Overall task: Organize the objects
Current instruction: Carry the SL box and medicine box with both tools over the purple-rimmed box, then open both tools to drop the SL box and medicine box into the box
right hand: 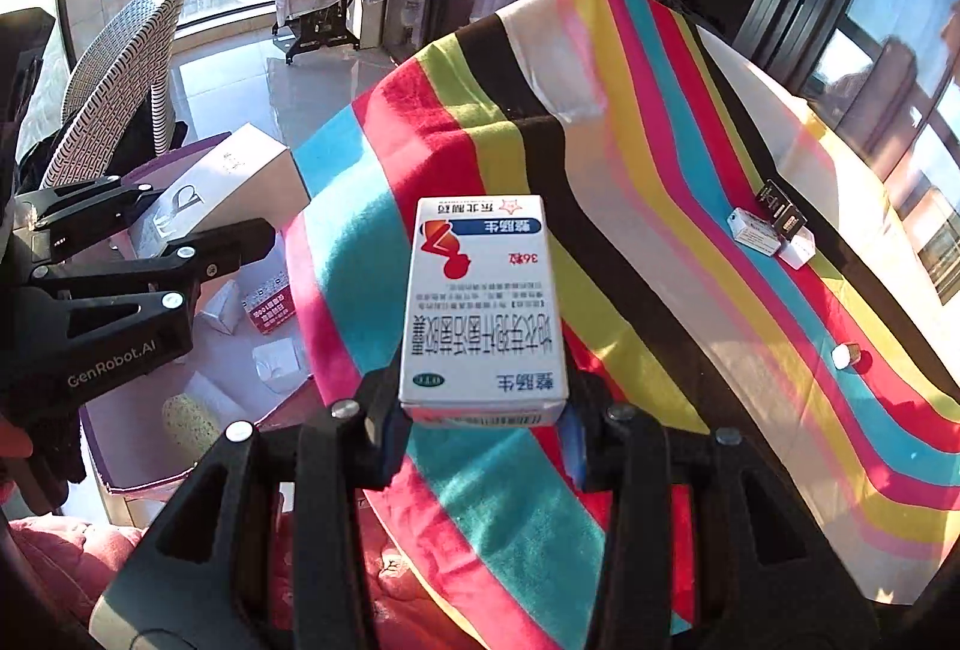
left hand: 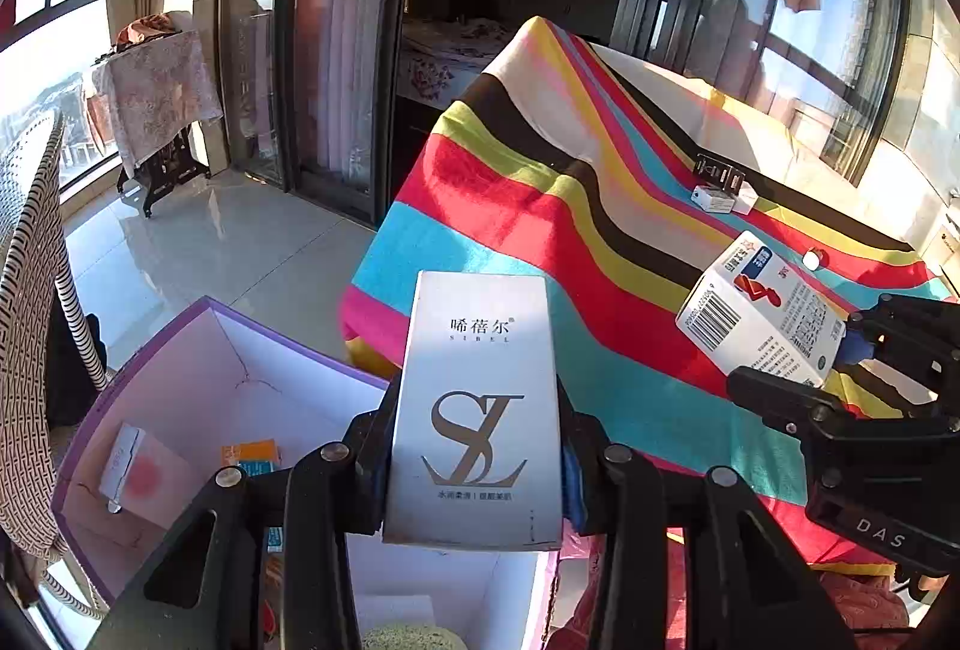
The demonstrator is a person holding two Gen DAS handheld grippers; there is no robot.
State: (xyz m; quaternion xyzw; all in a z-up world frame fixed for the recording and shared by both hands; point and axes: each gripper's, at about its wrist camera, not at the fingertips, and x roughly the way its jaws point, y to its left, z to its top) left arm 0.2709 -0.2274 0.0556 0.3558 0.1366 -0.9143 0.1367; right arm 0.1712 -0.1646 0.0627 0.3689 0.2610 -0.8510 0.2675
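My left gripper (left hand: 474, 476) is shut on a tall white SL cosmetics box (left hand: 477, 398) and holds it above the open purple-edged storage box (left hand: 180, 344). My right gripper (right hand: 483, 431) is shut on a white medicine box with red and blue print (right hand: 483, 302) and holds it over the striped cloth. The medicine box also shows in the left wrist view (left hand: 762, 314), and the SL box in the right wrist view (right hand: 222, 188). Small boxes (left hand: 720, 191) and a small white cap-like thing (right hand: 846, 355) lie on the cloth.
The striped cloth (left hand: 540, 206) covers a table beside the storage box. The storage box holds several small packs (right hand: 267, 308) and a round sponge (right hand: 189, 419). A wicker chair (right hand: 120, 80) stands behind it. Glass doors and windows surround the area.
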